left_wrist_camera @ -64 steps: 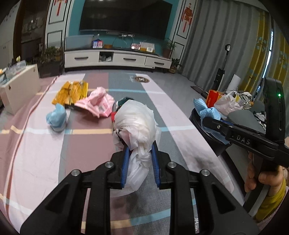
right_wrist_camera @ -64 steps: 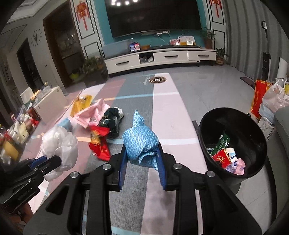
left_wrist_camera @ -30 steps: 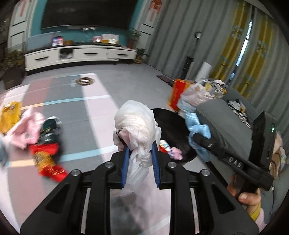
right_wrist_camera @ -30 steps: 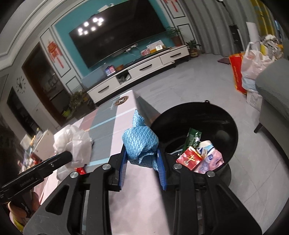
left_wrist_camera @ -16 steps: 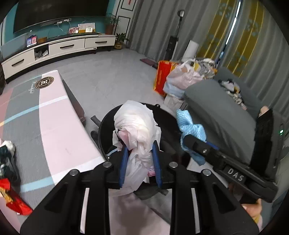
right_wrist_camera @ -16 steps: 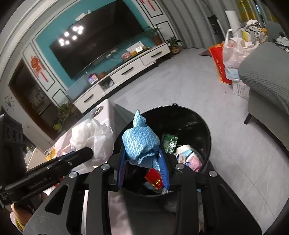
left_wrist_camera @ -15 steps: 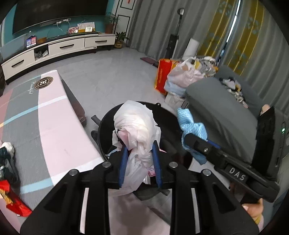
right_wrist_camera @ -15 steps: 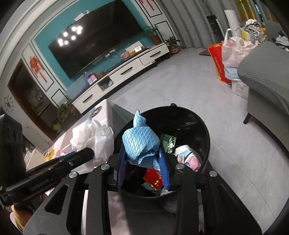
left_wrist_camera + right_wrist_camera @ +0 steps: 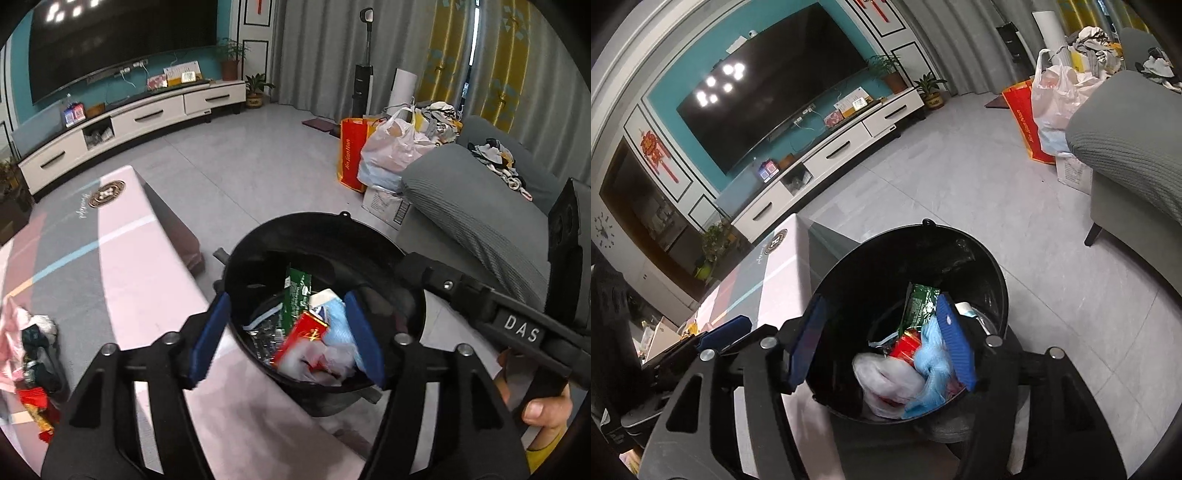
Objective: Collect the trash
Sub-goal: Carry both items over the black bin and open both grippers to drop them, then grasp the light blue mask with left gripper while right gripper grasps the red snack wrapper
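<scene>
Black bin beside the table; inside lie a white bag, blue cloth, red packet, green wrapper. Left gripper and right gripper above it, jaws opening, nothing between. More litter on the table.

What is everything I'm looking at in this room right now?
Bin: one, black, on the floor beside the low table.
White bag: one, inside the bin.
Blue bag: one, light blue, inside the bin.
Green wrapper: one, inside the bin.
Red packet: one, inside the bin.
Low table: one, pink and grey cloth.
Loose trash: several pieces, mixed colours, on the table.
Television: one, black, on the teal wall.
Sofa: one, grey.
Left gripper: black, blue pads, opening, nothing between.
Right gripper: same, opening, nothing between.
</scene>
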`<state>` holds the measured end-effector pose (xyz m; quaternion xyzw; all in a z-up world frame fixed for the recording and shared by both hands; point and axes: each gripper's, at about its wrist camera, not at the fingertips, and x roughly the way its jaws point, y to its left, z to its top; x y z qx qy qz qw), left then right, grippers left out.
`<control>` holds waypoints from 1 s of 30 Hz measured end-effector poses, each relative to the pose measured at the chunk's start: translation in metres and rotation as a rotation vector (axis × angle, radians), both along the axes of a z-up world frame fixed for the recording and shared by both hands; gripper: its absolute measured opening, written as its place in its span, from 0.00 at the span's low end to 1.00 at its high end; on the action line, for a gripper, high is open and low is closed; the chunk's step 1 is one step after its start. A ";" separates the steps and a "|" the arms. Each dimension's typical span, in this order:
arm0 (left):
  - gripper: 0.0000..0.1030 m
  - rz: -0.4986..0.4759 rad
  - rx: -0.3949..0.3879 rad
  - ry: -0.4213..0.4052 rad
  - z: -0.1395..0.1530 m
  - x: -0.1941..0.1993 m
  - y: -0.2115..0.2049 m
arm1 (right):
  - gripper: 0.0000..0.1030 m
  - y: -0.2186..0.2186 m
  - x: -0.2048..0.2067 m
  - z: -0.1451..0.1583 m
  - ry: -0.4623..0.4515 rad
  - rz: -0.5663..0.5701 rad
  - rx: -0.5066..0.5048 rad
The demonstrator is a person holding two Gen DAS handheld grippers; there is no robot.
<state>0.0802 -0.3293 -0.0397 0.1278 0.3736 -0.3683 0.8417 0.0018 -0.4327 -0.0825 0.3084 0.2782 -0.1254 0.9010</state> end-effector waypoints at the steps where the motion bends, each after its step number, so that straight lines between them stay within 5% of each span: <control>1: 0.70 0.003 0.001 -0.008 0.003 -0.002 0.002 | 0.60 0.001 -0.002 0.001 -0.001 0.002 0.000; 13: 0.94 0.125 0.060 -0.070 0.031 -0.028 0.063 | 0.71 0.037 -0.025 0.024 0.006 0.039 -0.027; 21: 0.97 0.234 0.086 0.050 0.011 -0.047 0.160 | 0.86 0.093 -0.021 0.019 0.093 0.165 -0.041; 30: 0.97 0.646 0.051 0.130 -0.017 -0.046 0.338 | 0.86 0.189 0.016 0.007 0.166 0.417 -0.073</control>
